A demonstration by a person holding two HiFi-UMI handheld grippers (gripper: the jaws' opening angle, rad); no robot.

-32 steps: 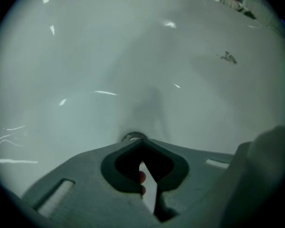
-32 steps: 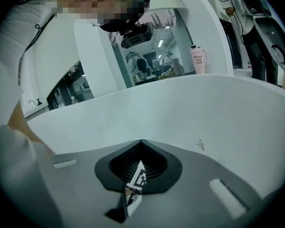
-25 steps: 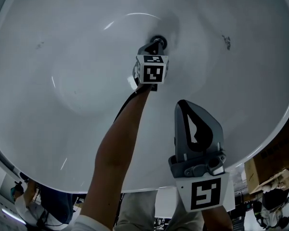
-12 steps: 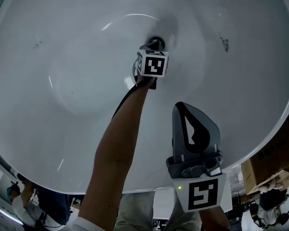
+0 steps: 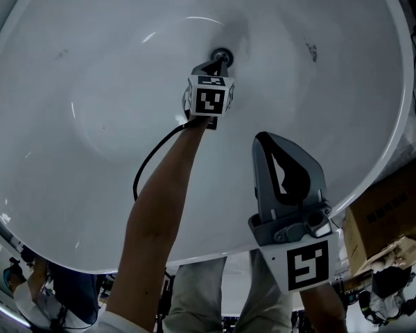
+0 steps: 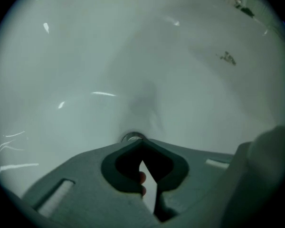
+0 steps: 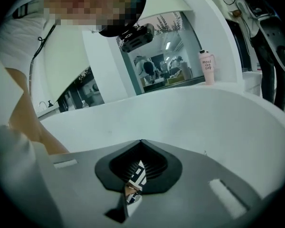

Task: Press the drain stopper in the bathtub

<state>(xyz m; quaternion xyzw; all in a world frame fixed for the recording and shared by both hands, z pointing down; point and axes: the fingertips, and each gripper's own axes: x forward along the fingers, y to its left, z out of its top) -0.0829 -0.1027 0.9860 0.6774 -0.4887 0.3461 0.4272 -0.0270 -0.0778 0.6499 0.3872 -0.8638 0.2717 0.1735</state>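
The round metal drain stopper (image 5: 222,53) sits in the floor of the white bathtub (image 5: 90,82). My left gripper (image 5: 219,62) is shut with nothing in it, its tips at the stopper's near edge. In the left gripper view the stopper (image 6: 132,137) peeks out just above the closed left gripper (image 6: 141,143); whether they touch is unclear. My right gripper (image 5: 263,139) is shut and empty, held above the tub's near side, well back from the drain. The right gripper view shows the right gripper (image 7: 141,141) pointing at the tub wall (image 7: 190,113).
A dark smudge (image 5: 310,50) marks the tub wall right of the drain. A black cable (image 5: 149,161) hangs along the left forearm. A cardboard box (image 5: 392,210) stands outside the rim at the right. A pink bottle (image 7: 206,66) stands beyond the tub.
The left gripper stays at the drain, its marker cube shifted slightly left. The head view has swung, showing more of the cardboard box and the cable. The right gripper has barely moved.
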